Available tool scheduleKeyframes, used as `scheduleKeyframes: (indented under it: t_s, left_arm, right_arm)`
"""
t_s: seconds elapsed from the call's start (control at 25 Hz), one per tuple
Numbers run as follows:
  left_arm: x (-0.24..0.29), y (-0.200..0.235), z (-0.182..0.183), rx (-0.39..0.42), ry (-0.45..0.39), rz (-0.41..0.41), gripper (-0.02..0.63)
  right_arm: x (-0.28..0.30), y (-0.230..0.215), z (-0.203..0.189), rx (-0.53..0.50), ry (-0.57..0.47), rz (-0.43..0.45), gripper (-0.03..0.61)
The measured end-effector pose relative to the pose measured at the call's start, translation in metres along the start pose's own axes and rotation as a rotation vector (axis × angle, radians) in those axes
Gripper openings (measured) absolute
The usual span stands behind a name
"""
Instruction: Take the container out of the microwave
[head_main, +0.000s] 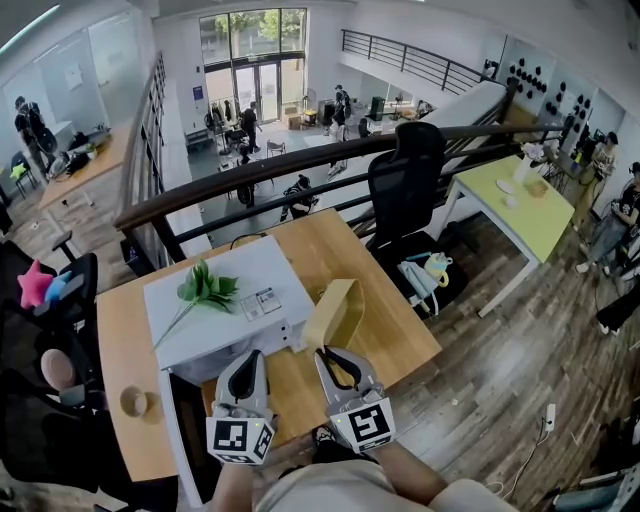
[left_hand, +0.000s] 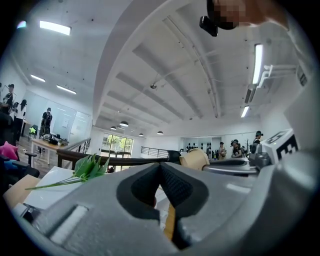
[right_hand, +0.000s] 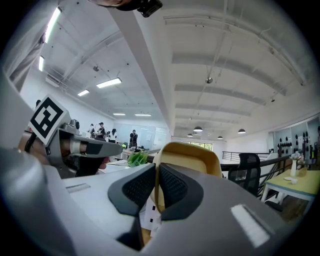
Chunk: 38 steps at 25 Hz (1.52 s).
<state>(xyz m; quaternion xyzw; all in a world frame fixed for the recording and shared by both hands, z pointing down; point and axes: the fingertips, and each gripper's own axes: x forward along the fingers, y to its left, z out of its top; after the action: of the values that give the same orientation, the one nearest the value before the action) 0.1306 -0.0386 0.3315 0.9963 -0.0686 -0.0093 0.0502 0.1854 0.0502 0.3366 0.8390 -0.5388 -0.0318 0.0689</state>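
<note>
A pale yellow container (head_main: 336, 312) hangs tilted above the wooden table (head_main: 390, 330), just right of the white microwave (head_main: 215, 300). My right gripper (head_main: 328, 353) is shut on its near rim; in the right gripper view the pads of that gripper (right_hand: 156, 172) pinch the thin wall of the container (right_hand: 192, 157). My left gripper (head_main: 248, 372) is in front of the microwave, shut with nothing between its pads (left_hand: 160, 167). The left gripper view also shows the container (left_hand: 194, 159) to the right. The microwave's front is largely hidden behind the grippers.
A green leafy sprig (head_main: 205, 290) lies on the microwave's top. A tape roll (head_main: 133, 402) sits on the table at left. Behind the table runs a dark railing (head_main: 300, 165), with a black office chair (head_main: 405, 180) and a yellow-green table (head_main: 520, 205) at right.
</note>
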Motion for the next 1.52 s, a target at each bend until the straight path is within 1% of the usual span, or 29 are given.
scheduleKeyframes:
  t_s: [0.2,0.72,1.52]
  left_arm:
    - [-0.004,-0.008,-0.009,-0.002,0.016,-0.005,0.003]
    - [-0.008,-0.014,-0.017,-0.001,0.024,0.008,0.003]
    - [-0.005,-0.019,-0.021,-0.008,0.029,-0.002,0.003]
  right_arm:
    - [-0.002,-0.001,-0.002,-0.001,0.003,-0.001,0.038]
    - [-0.003,0.002,-0.003,-0.019,0.007,0.006,0.038]
    - [-0.005,-0.003,-0.004,-0.006,0.013,-0.010,0.037]
